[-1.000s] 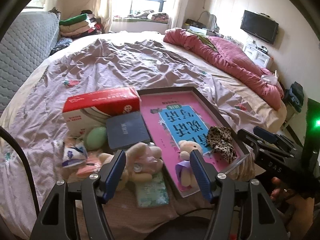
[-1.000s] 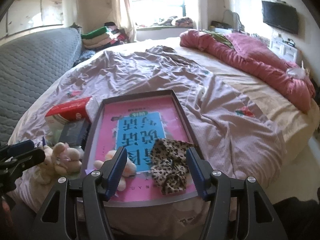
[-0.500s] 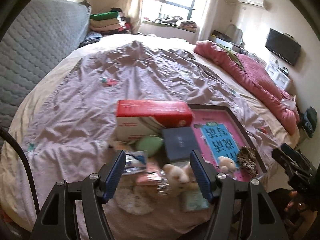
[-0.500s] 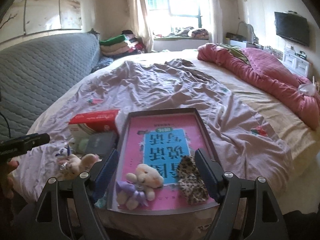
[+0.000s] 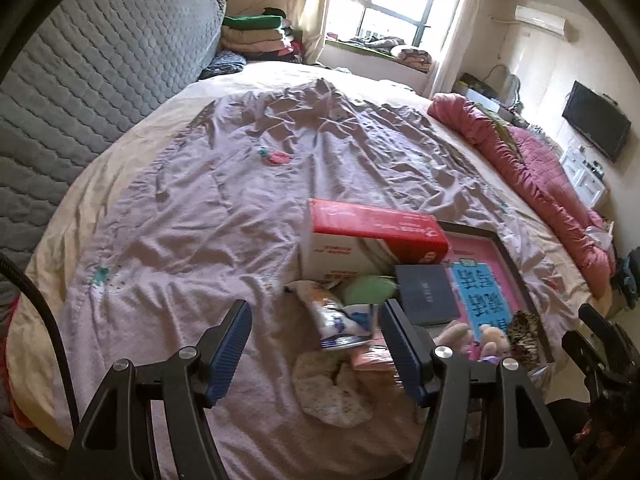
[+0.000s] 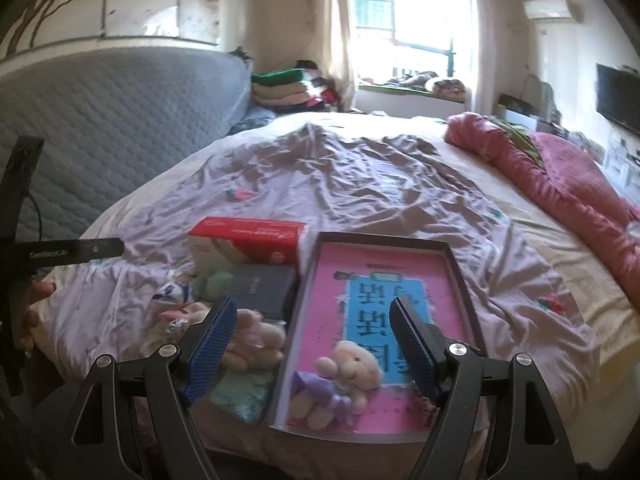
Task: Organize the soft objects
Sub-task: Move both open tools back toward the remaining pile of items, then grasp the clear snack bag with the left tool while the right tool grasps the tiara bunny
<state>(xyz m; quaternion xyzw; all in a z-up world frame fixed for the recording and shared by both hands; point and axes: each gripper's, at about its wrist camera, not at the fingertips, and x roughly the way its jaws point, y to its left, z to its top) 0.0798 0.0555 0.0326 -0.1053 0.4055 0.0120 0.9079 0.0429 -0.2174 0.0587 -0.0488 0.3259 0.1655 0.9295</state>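
Note:
My left gripper [image 5: 316, 344] is open and empty above the lilac sheet, left of a pile: a snack packet [image 5: 340, 316], a green soft egg [image 5: 368, 288], a pale cloth ring [image 5: 332, 392] and a pink plush bunny [image 5: 460, 332]. My right gripper [image 6: 312, 344] is open and empty over the near end of the dark tray [image 6: 380, 238]. A small bear with a purple bow [image 6: 344, 376] lies in the tray on a pink book [image 6: 332, 280]. The bunny [image 6: 252, 340] lies just left of the tray. A leopard-print cloth [image 5: 524, 328] shows in the tray in the left view only.
A red tissue box [image 6: 248, 240] and a dark blue box [image 6: 260, 288] stand behind the pile. A green packet [image 6: 240, 396] lies at the bed's near edge. A rolled pink quilt [image 6: 560, 184] lines the right side and a grey padded headboard [image 5: 100, 60] the left.
The left gripper swung left, so the pile now sits at its right. The right gripper's jaws widened and drew back from the leopard cloth, which stays in the tray.

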